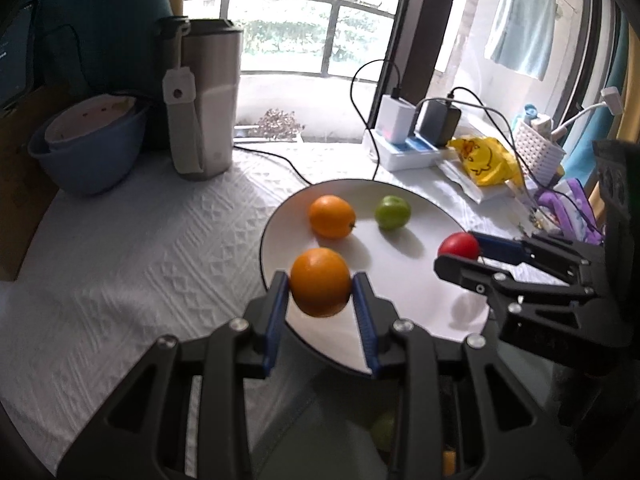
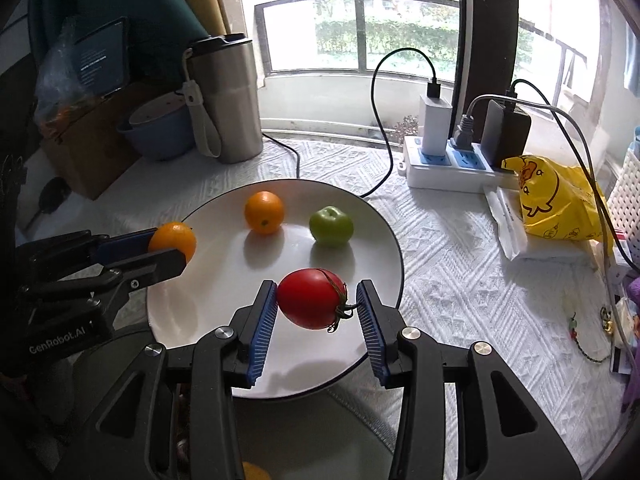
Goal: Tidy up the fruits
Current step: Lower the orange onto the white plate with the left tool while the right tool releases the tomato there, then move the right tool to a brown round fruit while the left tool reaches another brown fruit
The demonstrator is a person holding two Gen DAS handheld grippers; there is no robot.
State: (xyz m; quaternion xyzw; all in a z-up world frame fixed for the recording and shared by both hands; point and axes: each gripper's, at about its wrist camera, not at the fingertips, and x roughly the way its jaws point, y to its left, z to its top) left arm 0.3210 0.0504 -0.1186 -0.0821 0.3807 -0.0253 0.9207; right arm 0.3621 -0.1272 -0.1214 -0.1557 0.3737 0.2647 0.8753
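Observation:
A white plate [image 1: 400, 200] [image 2: 376, 240] lies on the white cloth, holding an orange [image 1: 332, 216] [image 2: 264, 212] and a green fruit [image 1: 392, 212] [image 2: 331, 225]. My left gripper [image 1: 320, 284] [image 2: 176, 246] is shut on a second orange [image 1: 320, 282] [image 2: 173, 240], held above the plate's left edge. My right gripper [image 2: 317, 306] [image 1: 460, 252] is shut on a red tomato [image 2: 312, 304] [image 1: 459, 245], held above the plate's near right part; its stem points right.
A steel tumbler [image 1: 208, 100] [image 2: 226, 100] and a blue bowl [image 1: 88, 152] [image 2: 160, 132] stand at the back left. A power strip with chargers [image 1: 412, 148] [image 2: 448, 160], a yellow bag [image 1: 484, 160] [image 2: 556, 204] and a white basket [image 1: 536, 148] are at the right. A cable [image 2: 298, 160] crosses behind the plate.

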